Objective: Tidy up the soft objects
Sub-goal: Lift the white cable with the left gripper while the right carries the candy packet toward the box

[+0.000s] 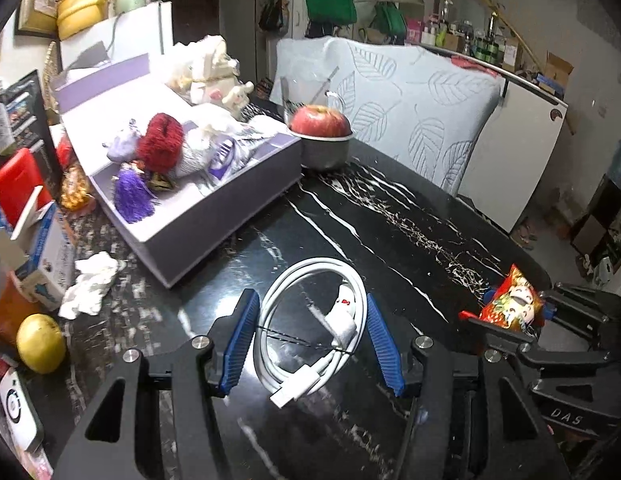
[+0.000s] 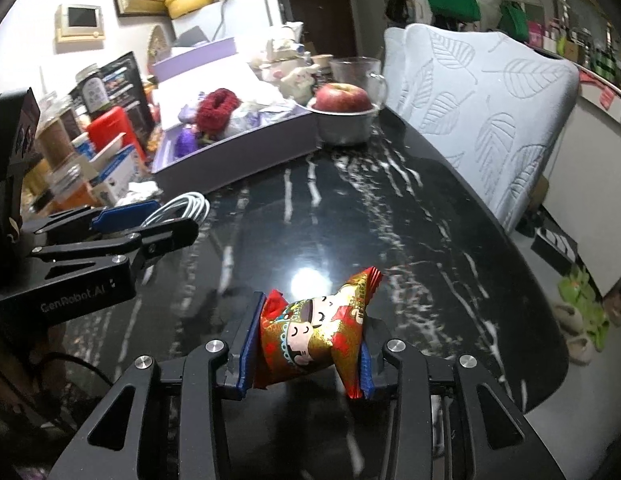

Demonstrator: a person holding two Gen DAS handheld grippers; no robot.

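My left gripper [image 1: 310,340] is open, its blue pads [image 1: 242,340] on either side of a coiled white cable [image 1: 310,320] that lies on the black marble table [image 1: 390,208]. My right gripper [image 2: 306,344] is shut on a red and gold printed pouch [image 2: 314,336], also seen in the left wrist view [image 1: 508,304]. An open purple box [image 1: 214,200] at the back left holds a red knitted piece [image 1: 160,142], a purple tassel [image 1: 132,196] and other soft items. The box also shows in the right wrist view [image 2: 238,156].
A red apple [image 1: 320,120] sits in a metal bowl [image 1: 324,152] beside the box, with a glass mug behind. A leaf-patterned cushion [image 1: 410,112] lines the far edge. Crumpled tissue [image 1: 90,284], a yellow fruit [image 1: 40,344] and cartons crowd the left side.
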